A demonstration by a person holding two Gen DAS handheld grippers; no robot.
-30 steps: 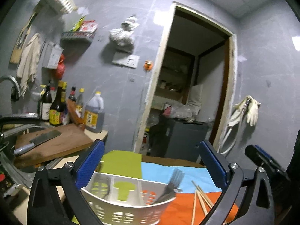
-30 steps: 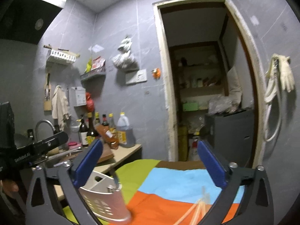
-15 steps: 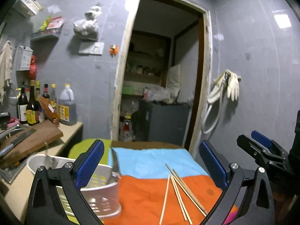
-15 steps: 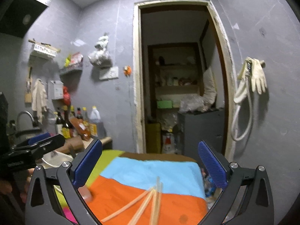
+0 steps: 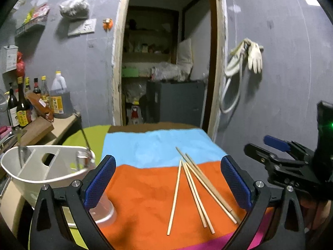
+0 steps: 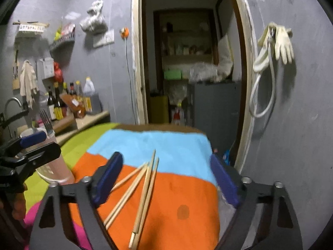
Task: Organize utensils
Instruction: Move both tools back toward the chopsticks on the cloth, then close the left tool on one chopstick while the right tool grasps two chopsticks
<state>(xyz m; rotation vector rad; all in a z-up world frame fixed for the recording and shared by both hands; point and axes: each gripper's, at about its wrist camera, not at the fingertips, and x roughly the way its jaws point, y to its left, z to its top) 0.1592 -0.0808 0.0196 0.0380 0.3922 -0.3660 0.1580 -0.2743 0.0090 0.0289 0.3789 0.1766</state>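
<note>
Several wooden chopsticks [image 5: 195, 189] lie fanned out on the orange band of a striped cloth [image 5: 141, 191]. My left gripper [image 5: 167, 166] hovers over them, open with nothing between its blue pads. The right gripper [image 6: 165, 160] also hangs above the chopsticks [image 6: 143, 189]; its jaws are closing, still wide apart, and the pads touch nothing. A white divided utensil basket [image 5: 41, 146] stands at the left with a fork [image 6: 45, 120] upright in it. Each gripper shows at the edge of the other's view, the right gripper [image 5: 264, 145] and the left gripper [image 6: 41, 143].
A clear plastic cup [image 5: 104, 210] stands on the cloth beside the basket, just behind my left finger. A counter with bottles [image 5: 58, 100] and a cutting board lies to the left. An open doorway [image 5: 166, 73] is beyond the table's far edge, and gloves and a hose hang on the right wall.
Both grippers have swung right and dipped, from the basket to over the chopsticks. The right gripper's jaws have narrowed. The left gripper's jaws stay wide.
</note>
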